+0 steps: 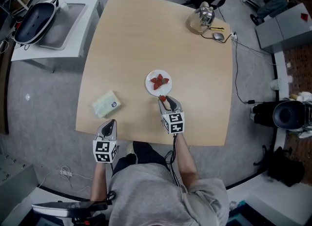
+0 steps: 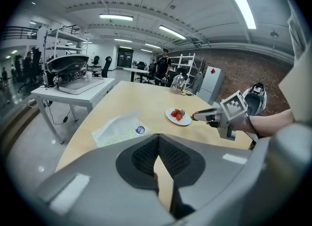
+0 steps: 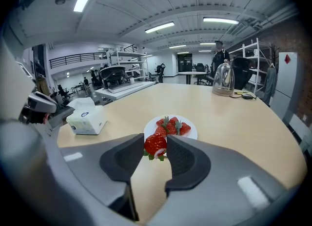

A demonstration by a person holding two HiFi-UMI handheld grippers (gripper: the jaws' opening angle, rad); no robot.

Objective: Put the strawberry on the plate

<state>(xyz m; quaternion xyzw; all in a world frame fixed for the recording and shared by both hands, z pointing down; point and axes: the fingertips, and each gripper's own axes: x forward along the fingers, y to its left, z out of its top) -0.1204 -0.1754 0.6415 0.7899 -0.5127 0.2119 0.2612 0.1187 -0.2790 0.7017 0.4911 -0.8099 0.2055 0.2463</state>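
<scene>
A white plate (image 1: 150,87) (image 3: 191,134) (image 2: 170,118) with several red strawberries (image 1: 159,80) (image 3: 172,126) (image 2: 177,114) sits mid-table. My right gripper (image 1: 164,100) (image 3: 156,147) is shut on another strawberry (image 3: 155,145) (image 1: 162,98), held just short of the plate's near rim, green leaves pointing down. My left gripper (image 1: 110,125) (image 2: 157,159) rests near the table's front edge, left of the right one, jaws shut with nothing between them.
A tissue pack (image 1: 106,104) (image 3: 86,117) (image 2: 118,128) lies left of the plate. A glass dome with a mouse beside it (image 1: 202,19) stands at the far right corner. A side table with a black pan (image 1: 35,22) is at the left. The person's torso is at the front edge.
</scene>
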